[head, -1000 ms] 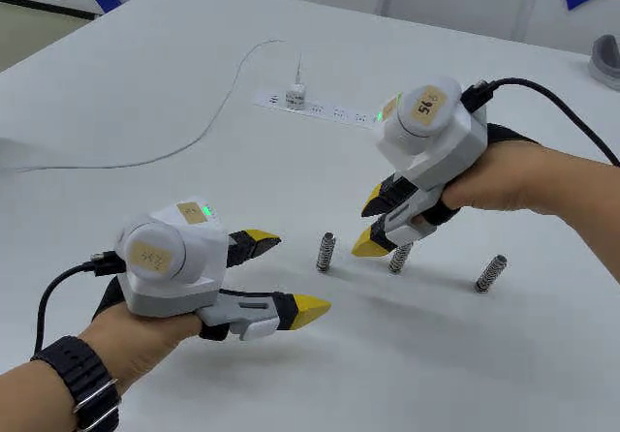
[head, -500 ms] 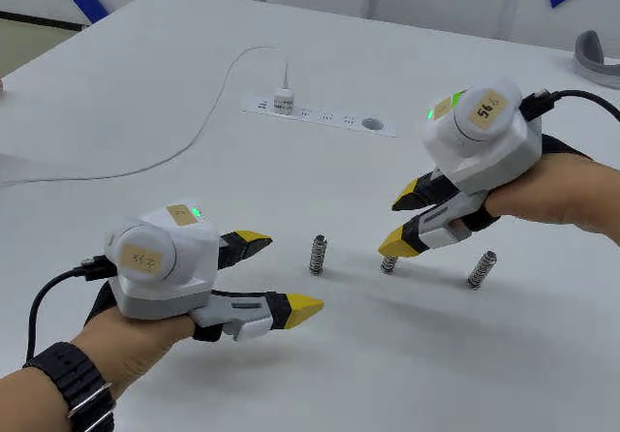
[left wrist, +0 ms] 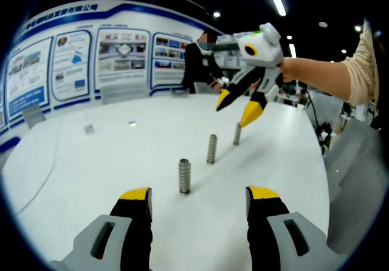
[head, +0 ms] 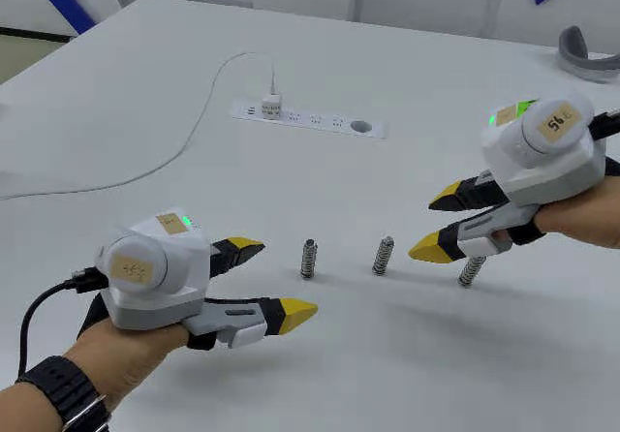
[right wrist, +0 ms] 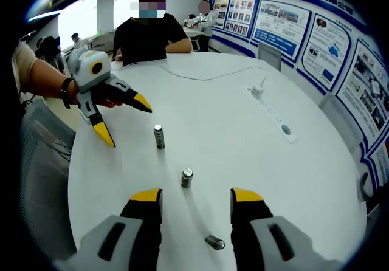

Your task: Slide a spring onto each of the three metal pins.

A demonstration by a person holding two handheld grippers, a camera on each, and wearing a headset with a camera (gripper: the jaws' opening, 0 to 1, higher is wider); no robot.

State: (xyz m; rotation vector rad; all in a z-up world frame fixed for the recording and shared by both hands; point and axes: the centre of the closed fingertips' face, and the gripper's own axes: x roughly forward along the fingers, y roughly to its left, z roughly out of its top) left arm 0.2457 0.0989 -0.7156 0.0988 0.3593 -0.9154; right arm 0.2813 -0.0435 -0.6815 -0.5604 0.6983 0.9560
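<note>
springs between both tongs: ribbed grey metal, dull sheen | tabletop beneath the tongs: smooth, matt white | left tongs and right tongs: smooth plastic shells, matt yellow tips

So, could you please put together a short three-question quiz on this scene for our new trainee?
1. True or false: the left gripper is holding a spring.
2. How many springs are on the white table? A one, B two, C three.
3. Fill in: the fingers of the right gripper are ___ (open or shut).

Key: 1 false; 2 C; 3 open.
</note>
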